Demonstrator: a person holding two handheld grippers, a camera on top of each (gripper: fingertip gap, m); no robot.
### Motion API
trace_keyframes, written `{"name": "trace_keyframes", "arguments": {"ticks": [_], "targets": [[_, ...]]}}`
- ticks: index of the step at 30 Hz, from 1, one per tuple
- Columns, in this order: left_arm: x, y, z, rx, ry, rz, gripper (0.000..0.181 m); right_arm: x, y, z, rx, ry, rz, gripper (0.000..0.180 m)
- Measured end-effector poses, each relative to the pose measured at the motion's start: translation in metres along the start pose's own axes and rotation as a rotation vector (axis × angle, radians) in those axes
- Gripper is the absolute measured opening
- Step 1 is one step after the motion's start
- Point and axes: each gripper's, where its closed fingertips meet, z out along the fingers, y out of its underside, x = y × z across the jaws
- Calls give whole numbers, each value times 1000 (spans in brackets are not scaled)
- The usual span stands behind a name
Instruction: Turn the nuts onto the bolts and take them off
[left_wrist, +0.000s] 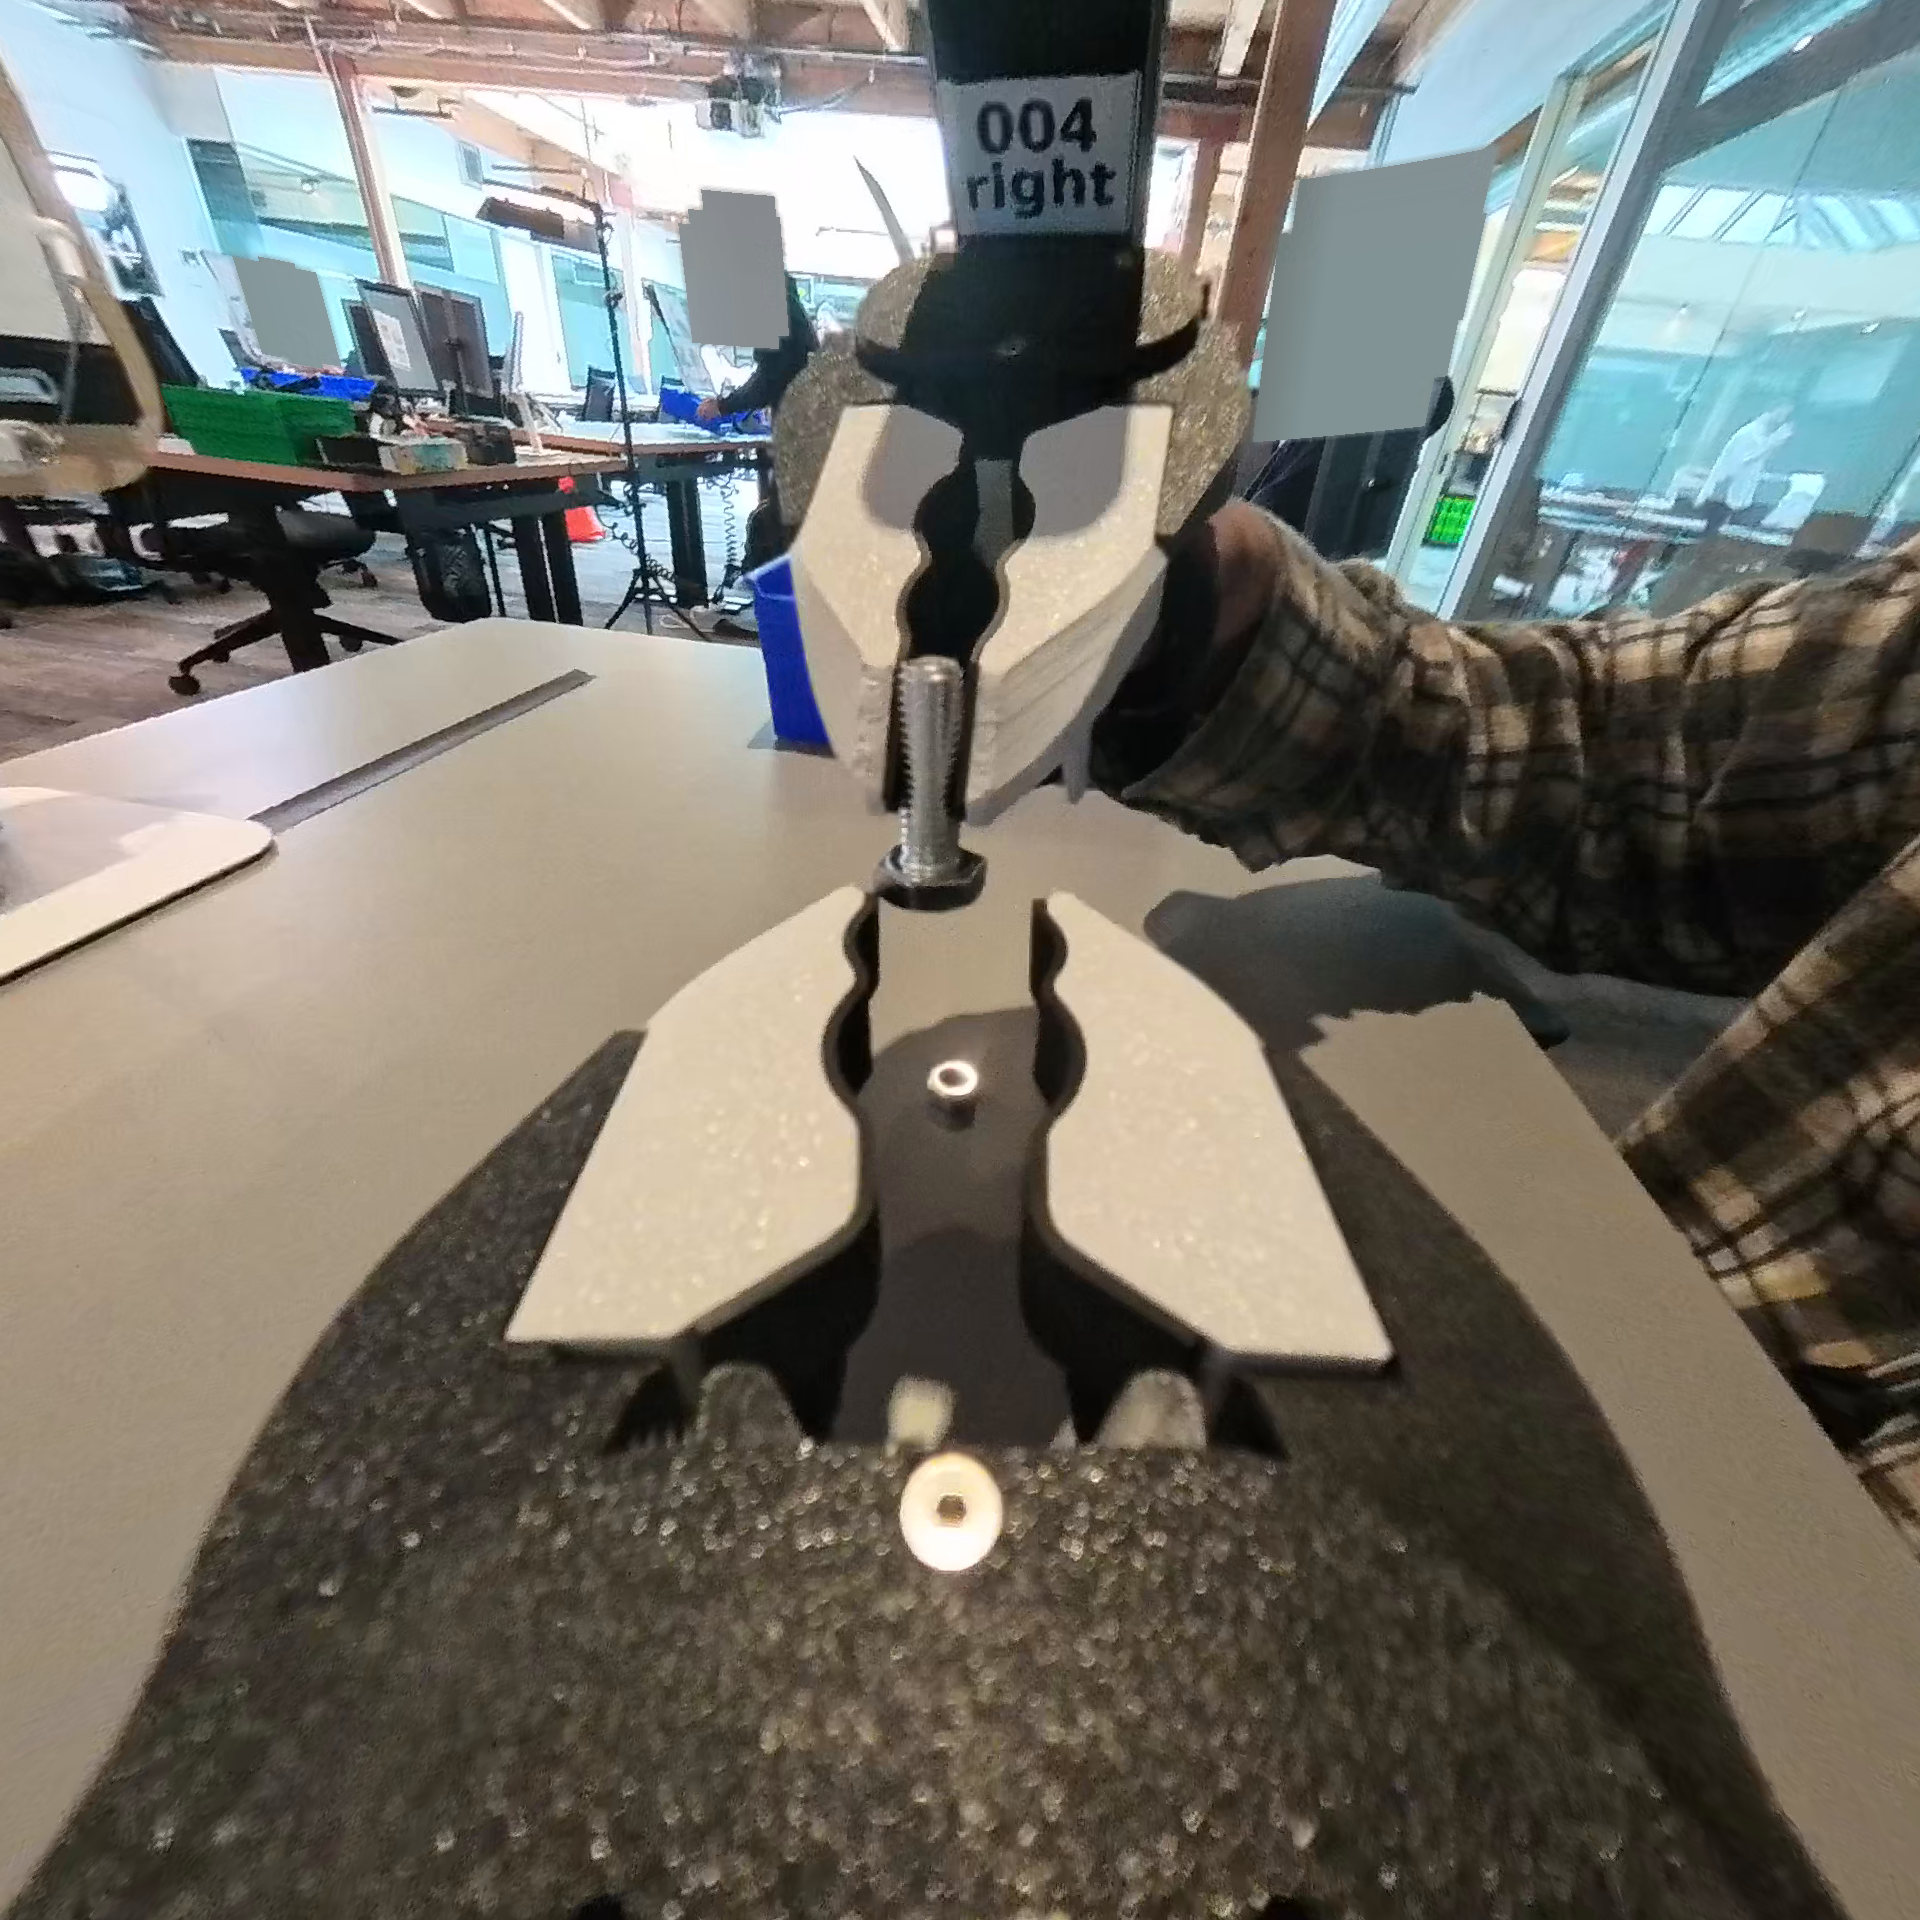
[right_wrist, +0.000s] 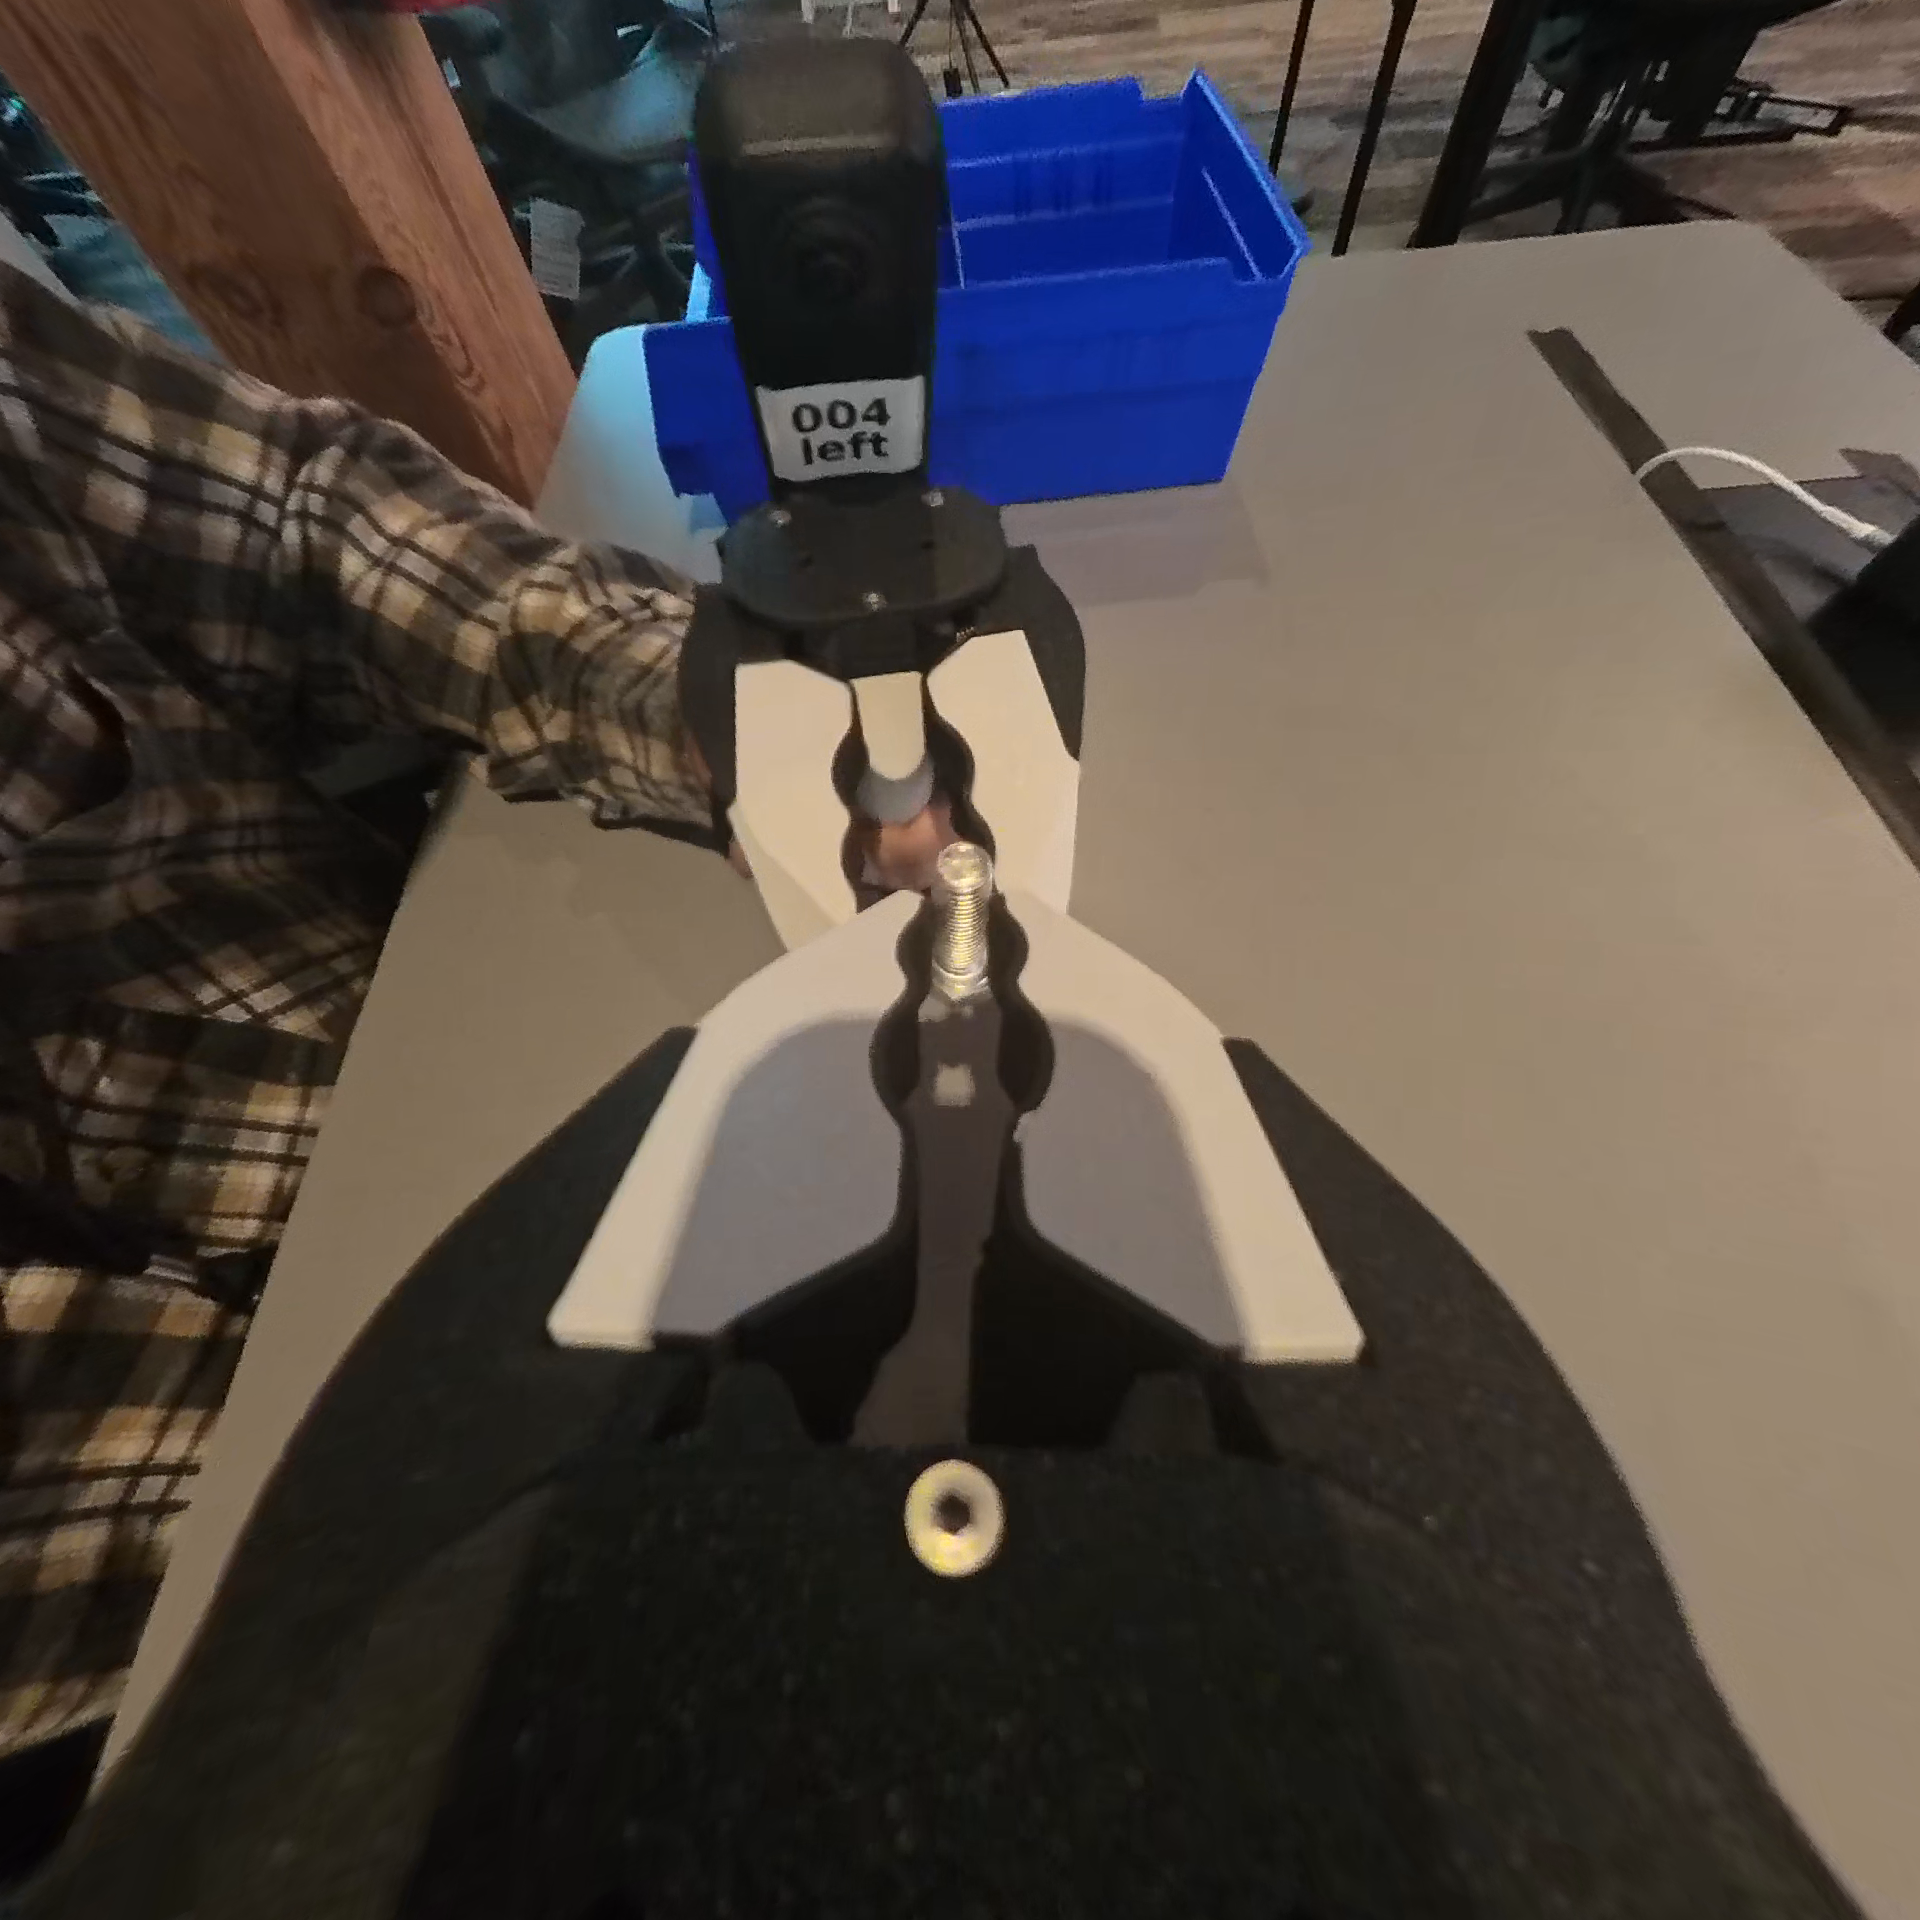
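In the left wrist view, far left, a white pad (left_wrist: 125, 883) lies on the grey table (left_wrist: 468, 935), w/ a dark slot (left_wrist: 436, 743) running diagonally nearby. Behind it are office desks and chairs, w/ a green bin (left_wrist: 255, 421) on one desk. Centre: the left gripper (left_wrist: 951, 920) has its fingers spread wide, holding nothing. A loose nut (left_wrist: 951, 1086) sits on the table btwn them, further back toward the camera. Just past its fingertips is the bolt (left_wrist: 930, 769), shank upright, hex head at the bottom close to the table. Whether the head touches the table isn't clear. The right gripper (left_wrist: 925, 774) comes in from the opposite side, fingers closed on the bolt's threaded shank. A blue bin (left_wrist: 790, 665) sits right behind it. To the right, a plaid sleeve (left_wrist: 1507, 769) crosses over the table edge.

In the right wrist view, left: plaid sleeve (right_wrist: 260, 675) and a wood post (right_wrist: 291, 208). Centre: the bolt (right_wrist: 961, 925) is pinched at the right gripper (right_wrist: 961, 935) tips; the left gripper (right_wrist: 914, 883) faces it, spread apart, partly hidden by the bolt. Blue bin (right_wrist: 1122, 312) behind. Right: a white cable (right_wrist: 1766, 488) by the slot.
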Motion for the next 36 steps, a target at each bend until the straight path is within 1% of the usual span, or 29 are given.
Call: {"name": "trace_keyframes", "arguments": {"ticks": [4,10,21,36], "targets": [[2,-7,-3,42,16,-5,21,-6,0,1,-31,-26,-6,9],[4,-10,-5,52,16,5,19,-9,-4,4,-24,-51,14,9],[5,-11,-4,45,8,9,20,-10,-9,5,13,-68,40,9],[7,-13,-3,28,-9,-6,19,-12,-11,9,-12,-59,-13,9]]}}
